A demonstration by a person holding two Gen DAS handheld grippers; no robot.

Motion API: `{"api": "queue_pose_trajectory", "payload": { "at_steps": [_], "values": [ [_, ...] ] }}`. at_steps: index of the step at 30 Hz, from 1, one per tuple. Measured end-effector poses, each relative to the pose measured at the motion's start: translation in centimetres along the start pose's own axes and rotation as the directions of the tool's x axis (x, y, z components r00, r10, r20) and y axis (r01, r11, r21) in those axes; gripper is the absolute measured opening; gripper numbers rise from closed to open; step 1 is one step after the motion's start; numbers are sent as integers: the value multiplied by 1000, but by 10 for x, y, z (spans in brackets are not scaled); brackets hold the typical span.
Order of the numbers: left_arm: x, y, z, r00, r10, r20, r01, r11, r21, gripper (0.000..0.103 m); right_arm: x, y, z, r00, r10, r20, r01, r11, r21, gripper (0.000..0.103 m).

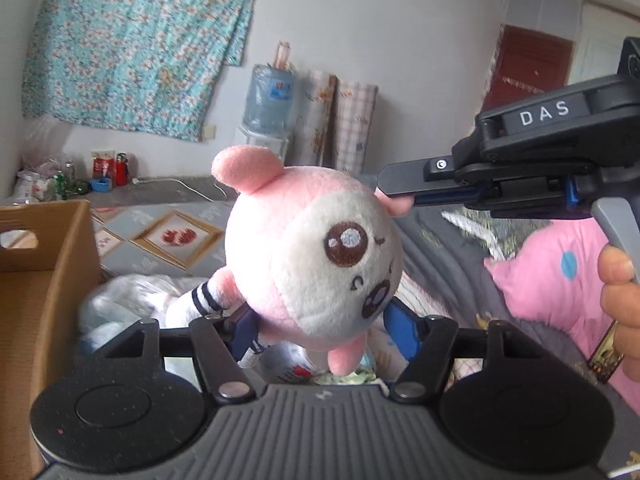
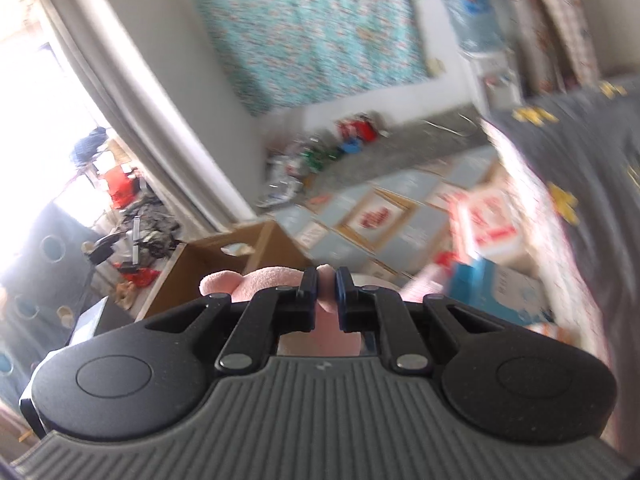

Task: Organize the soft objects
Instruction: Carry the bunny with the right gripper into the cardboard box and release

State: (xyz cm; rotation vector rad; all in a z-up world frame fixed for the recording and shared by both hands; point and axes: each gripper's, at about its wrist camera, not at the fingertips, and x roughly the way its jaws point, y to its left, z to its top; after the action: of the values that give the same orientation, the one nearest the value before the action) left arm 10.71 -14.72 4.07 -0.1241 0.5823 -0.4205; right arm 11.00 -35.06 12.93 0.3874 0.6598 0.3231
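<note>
A pink and white plush toy (image 1: 304, 248) with a round head and big brown eyes hangs in the air in the left wrist view. My left gripper (image 1: 320, 324) has its blue pads against the toy's lower sides, shut on it at a wide span. My right gripper (image 1: 384, 184) reaches in from the right and is shut on the toy's pink ear. In the right wrist view the right gripper (image 2: 328, 280) pinches that pink ear (image 2: 326, 296) between its blue pads, and the rest of the plush (image 2: 256, 280) is mostly hidden behind the fingers.
An open cardboard box (image 1: 40, 280) (image 2: 224, 256) stands at the left. Under the toy lie a white plastic bag (image 1: 120, 300) and a grey quilt. A pink pillow (image 1: 560, 280) lies at the right beside a person's hand (image 1: 620, 292). A water jug (image 1: 272, 96) stands by the far wall.
</note>
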Motion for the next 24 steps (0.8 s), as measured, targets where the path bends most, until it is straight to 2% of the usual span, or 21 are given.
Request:
{"api": "queue_pose_trajectory", "payload": {
  "at_steps": [2, 5, 9, 12, 16, 19, 24],
  "values": [
    [-17, 11, 9, 999, 23, 25, -22, 999, -24, 68, 2, 21, 7, 999, 49, 10, -49, 998, -32, 8],
    [-42, 32, 24, 994, 100, 46, -98, 994, -45, 68, 19, 51, 19, 990, 140, 1, -140, 989, -52, 8],
    [-64, 66, 40, 974, 219, 53, -215, 974, -64, 68, 59, 90, 33, 968, 247, -45, -249, 967, -60, 8],
    [-68, 98, 53, 959, 283, 21, -280, 955, -98, 68, 101, 115, 42, 950, 295, -104, -301, 953, -43, 8],
    [-51, 152, 66, 948, 312, -59, -317, 934, -168, 67, 158, 142, 49, 935, 307, -179, -315, 949, -19, 8],
    [-27, 191, 68, 945, 303, -127, -324, 921, -217, 67, 199, 156, 49, 929, 287, -231, -296, 955, -4, 8],
    [19, 238, 61, 926, 286, -246, -347, 901, -261, 69, 278, 142, 40, 922, 211, -325, -220, 975, 10, 8]
  ]
}}
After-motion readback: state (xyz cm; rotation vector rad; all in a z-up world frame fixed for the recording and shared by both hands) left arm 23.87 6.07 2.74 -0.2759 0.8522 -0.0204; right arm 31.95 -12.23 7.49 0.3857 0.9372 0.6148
